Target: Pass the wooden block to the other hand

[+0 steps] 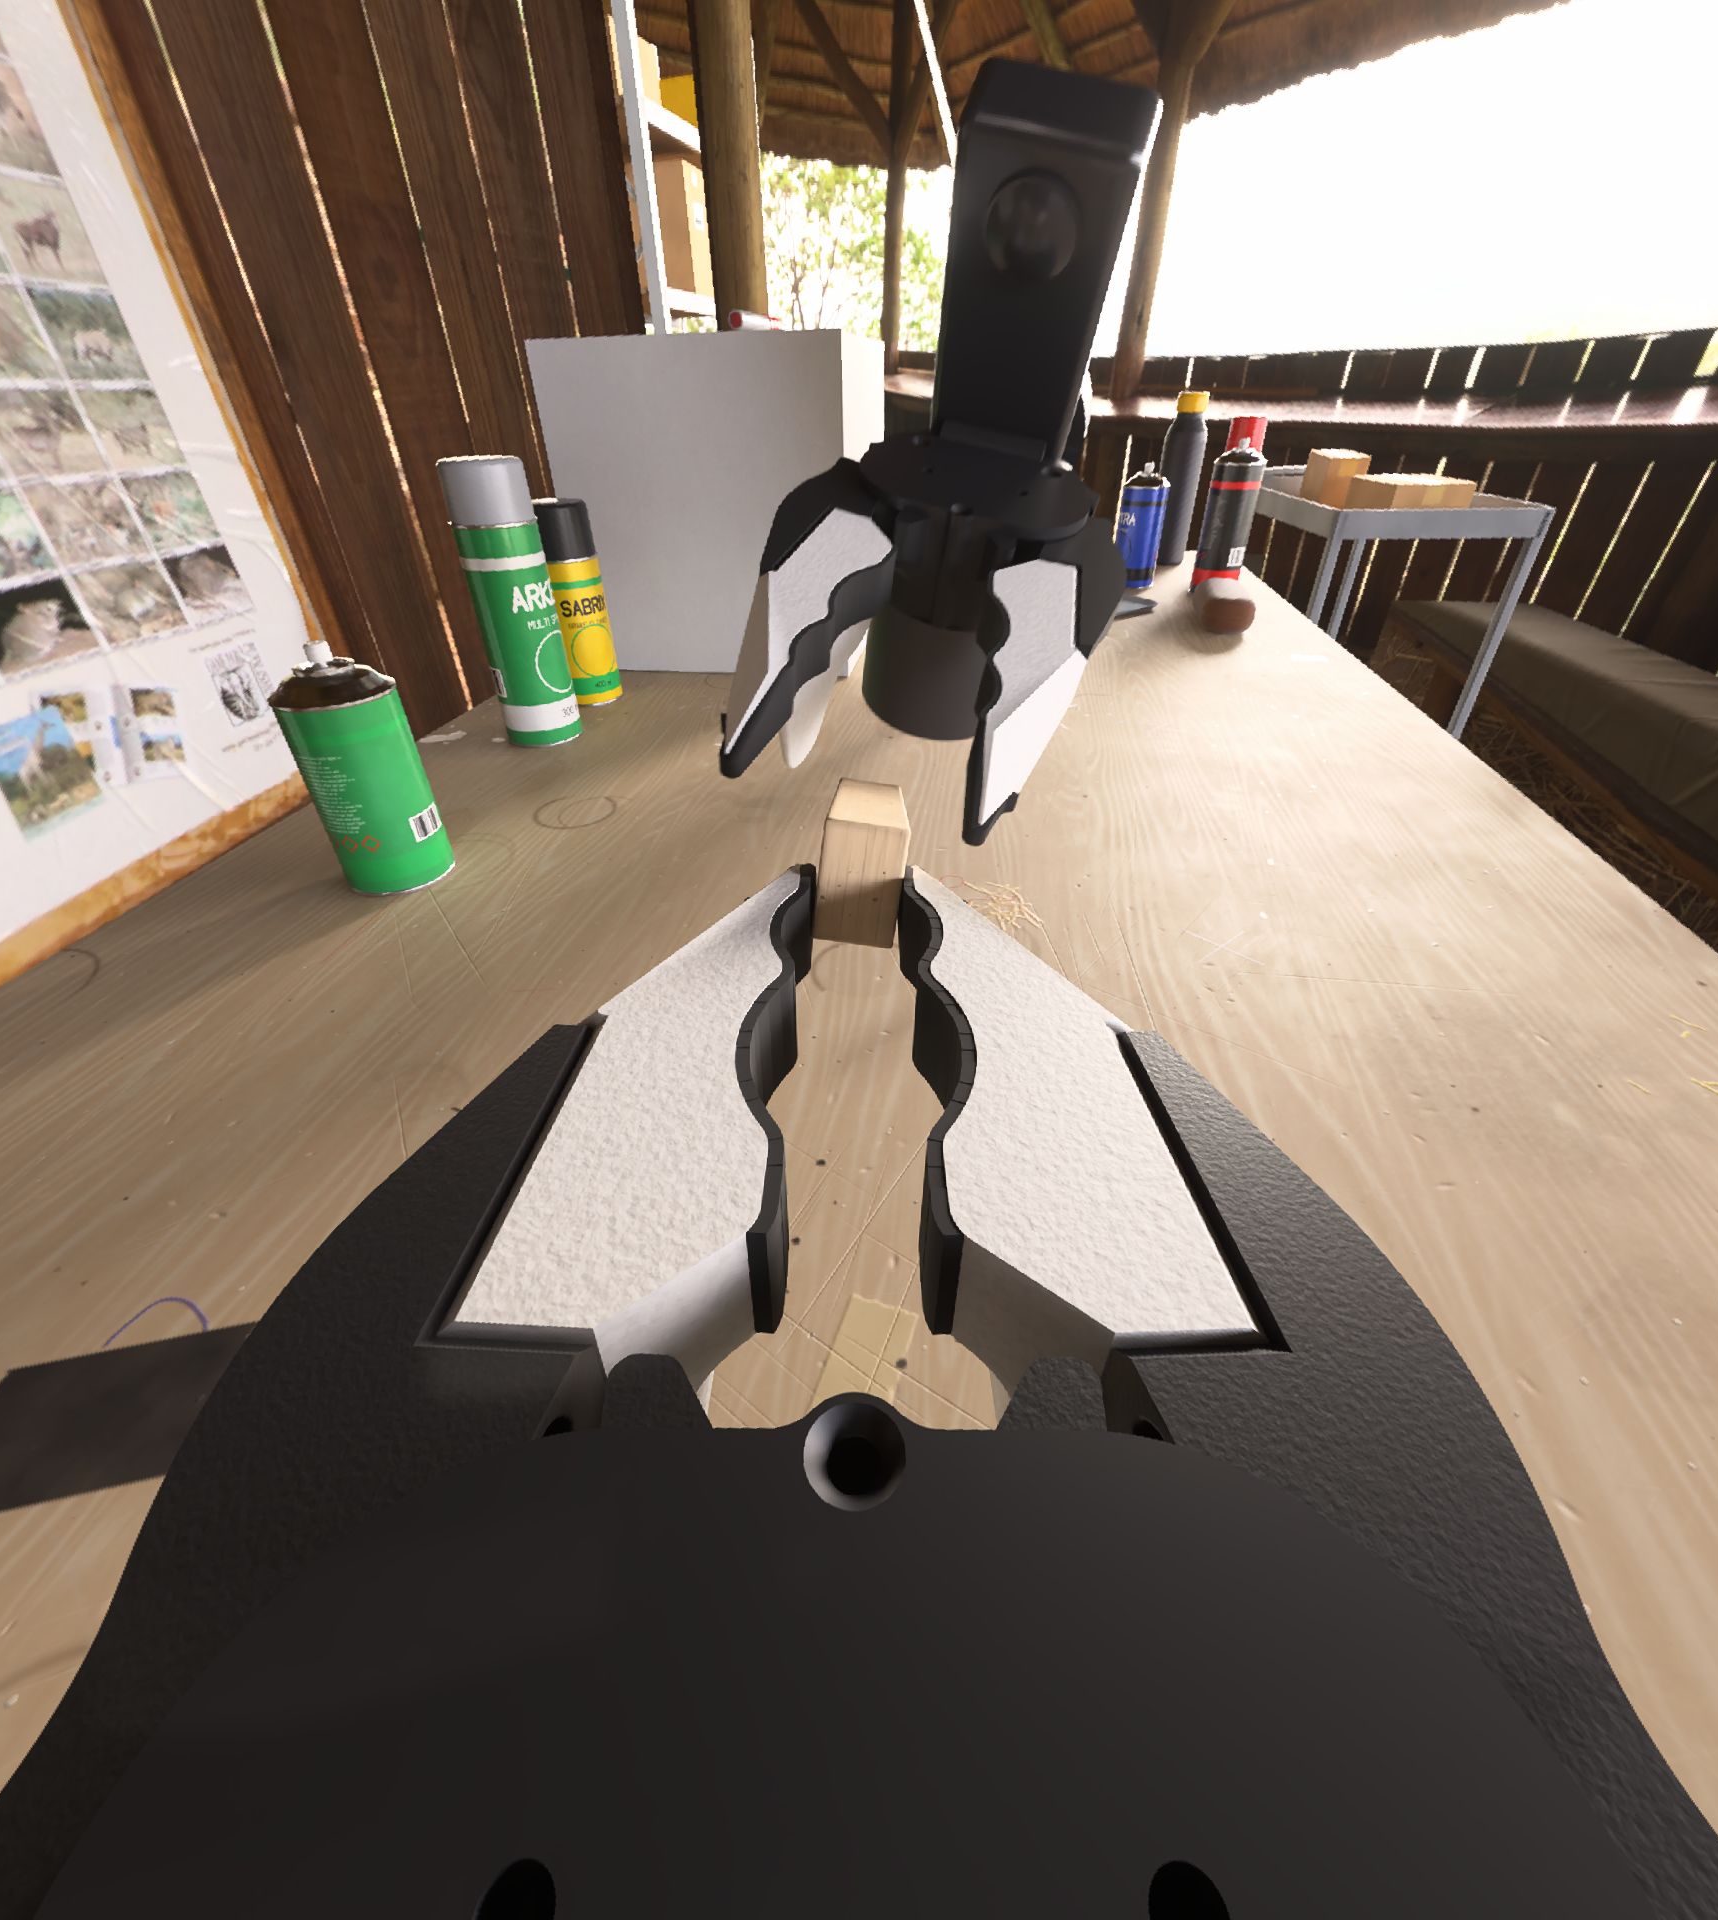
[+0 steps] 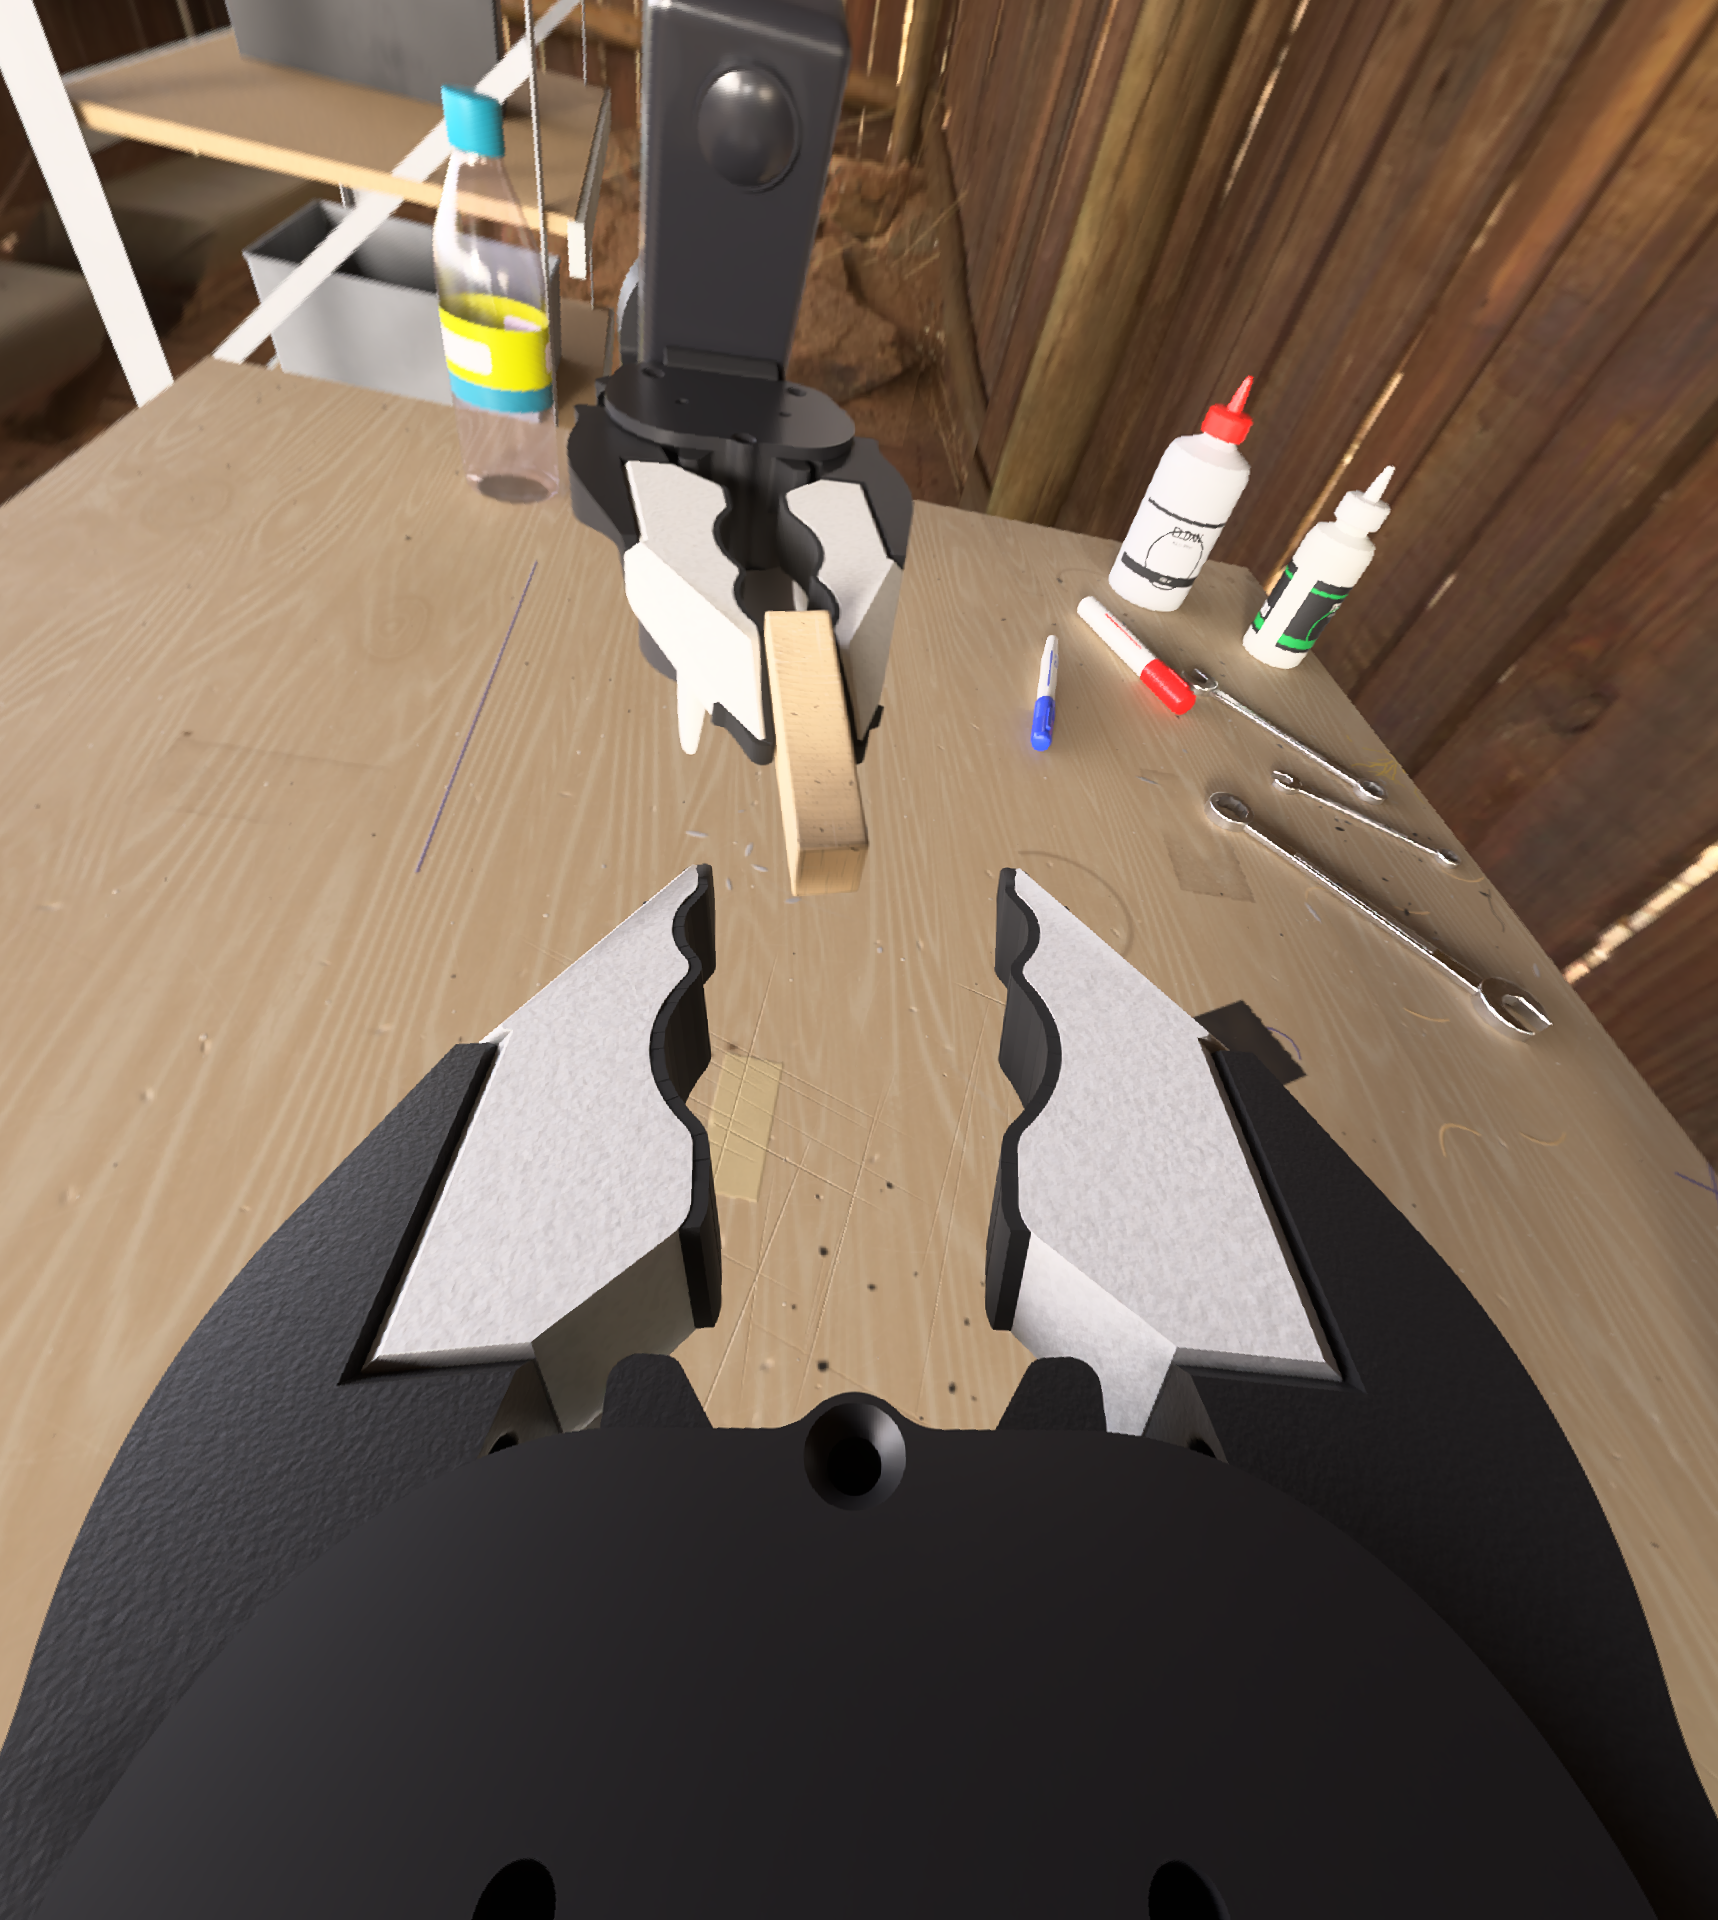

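The pale wooden block (image 1: 863, 878) is clamped between my left gripper's (image 1: 857, 899) fingertips and sticks out forward above the wooden table (image 1: 1250, 935). In the right wrist view the block (image 2: 815, 753) is a long bar pointing toward me, held by the left gripper (image 2: 793, 717) at its far end. My right gripper (image 2: 855, 883) is open and empty, its fingertips just short of the block's near end. In the left wrist view the right gripper (image 1: 865, 800) hangs open just above and beyond the block.
Green spray cans (image 1: 361, 769) (image 1: 512, 603), a yellow can (image 1: 580, 603) and a white board (image 1: 699, 488) stand left. More cans (image 1: 1229, 514) stand at the far right. A bottle (image 2: 496, 301), glue bottles (image 2: 1182, 509), markers (image 2: 1135, 655) and wrenches (image 2: 1374, 894) lie around.
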{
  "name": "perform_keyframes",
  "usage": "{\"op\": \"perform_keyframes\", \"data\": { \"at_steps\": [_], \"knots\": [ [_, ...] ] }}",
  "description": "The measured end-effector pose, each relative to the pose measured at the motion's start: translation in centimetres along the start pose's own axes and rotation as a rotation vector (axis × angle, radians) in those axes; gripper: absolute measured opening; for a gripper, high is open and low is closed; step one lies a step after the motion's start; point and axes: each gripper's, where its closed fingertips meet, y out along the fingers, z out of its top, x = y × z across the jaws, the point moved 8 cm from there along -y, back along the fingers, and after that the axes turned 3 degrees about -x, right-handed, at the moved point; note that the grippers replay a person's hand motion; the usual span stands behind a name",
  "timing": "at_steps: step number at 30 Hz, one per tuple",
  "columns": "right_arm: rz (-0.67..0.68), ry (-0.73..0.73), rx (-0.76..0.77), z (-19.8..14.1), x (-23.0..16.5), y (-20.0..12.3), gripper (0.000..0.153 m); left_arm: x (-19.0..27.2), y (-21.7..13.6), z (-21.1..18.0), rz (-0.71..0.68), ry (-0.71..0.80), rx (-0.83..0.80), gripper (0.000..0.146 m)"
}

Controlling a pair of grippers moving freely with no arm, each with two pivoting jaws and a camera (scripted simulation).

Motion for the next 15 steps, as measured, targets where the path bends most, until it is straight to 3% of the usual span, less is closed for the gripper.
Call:
{"op": "perform_keyframes", "data": {
  "at_steps": [5,8,10,15],
  "knots": [
    [0.025,-0.042,-0.052,0.6,-0.4,0.5,0.051,0.0,0.2,0.3,-0.010,0.029,-0.029,0.015],
    [0.012,-0.031,-0.089,0.0,0.2,0.2,0.058,-0.1,0.2,0.4,-0.006,0.052,-0.062,0.015],
    [-0.023,-0.031,-0.191,-0.9,1.2,-0.3,0.070,-0.5,0.0,0.6,0.000,0.062,-0.100,0.015],
    [-0.010,-0.014,-0.515,-4.1,3.0,-0.5,0.118,-2.2,0.5,2.1,0.015,0.075,-0.179,0.015]
  ]
}}
